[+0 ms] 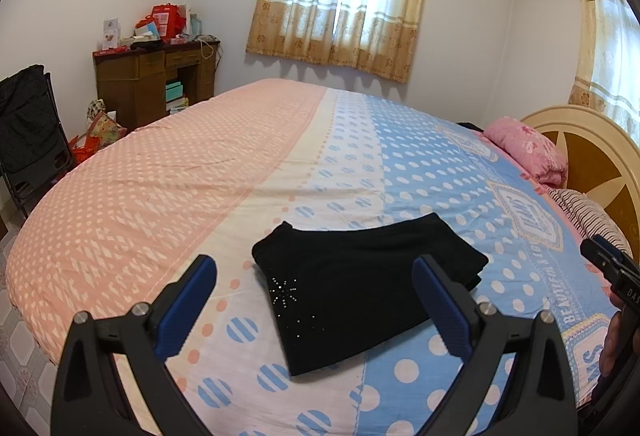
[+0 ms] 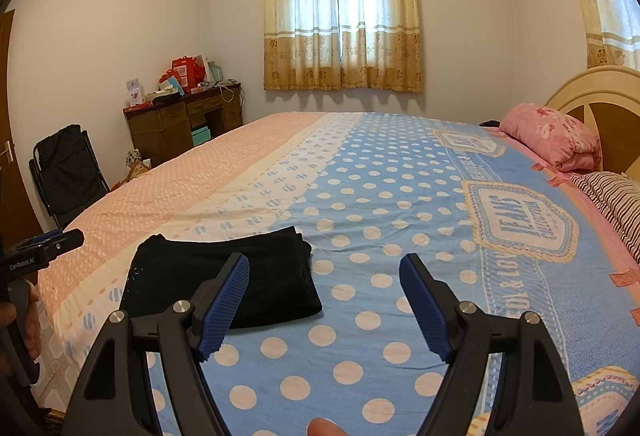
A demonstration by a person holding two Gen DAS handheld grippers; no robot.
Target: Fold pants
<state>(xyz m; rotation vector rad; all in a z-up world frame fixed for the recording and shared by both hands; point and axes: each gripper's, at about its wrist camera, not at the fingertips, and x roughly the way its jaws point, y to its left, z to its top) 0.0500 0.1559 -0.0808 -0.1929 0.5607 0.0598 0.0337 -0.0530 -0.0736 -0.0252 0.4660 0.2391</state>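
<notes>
The left gripper [image 1: 316, 300] and right gripper [image 2: 325, 300] both hover with fingers spread wide, holding nothing; just beyond them the black pants [image 1: 360, 292] lie folded on the bedspread [image 1: 168, 171], well short of the pink pillow [image 1: 528, 149]

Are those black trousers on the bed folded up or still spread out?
Folded. The black fabric pants lie as a compact stacked rectangle on the dotted bedspread, layered edges visible at one side, untouched by either tongs.

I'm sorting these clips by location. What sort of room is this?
Most likely a home bedroom: a large bed under a pink and blue polka-dot cover, a pink floral pillow by the round wooden headboard, and a cluttered brown wooden desk in the corner.
</notes>
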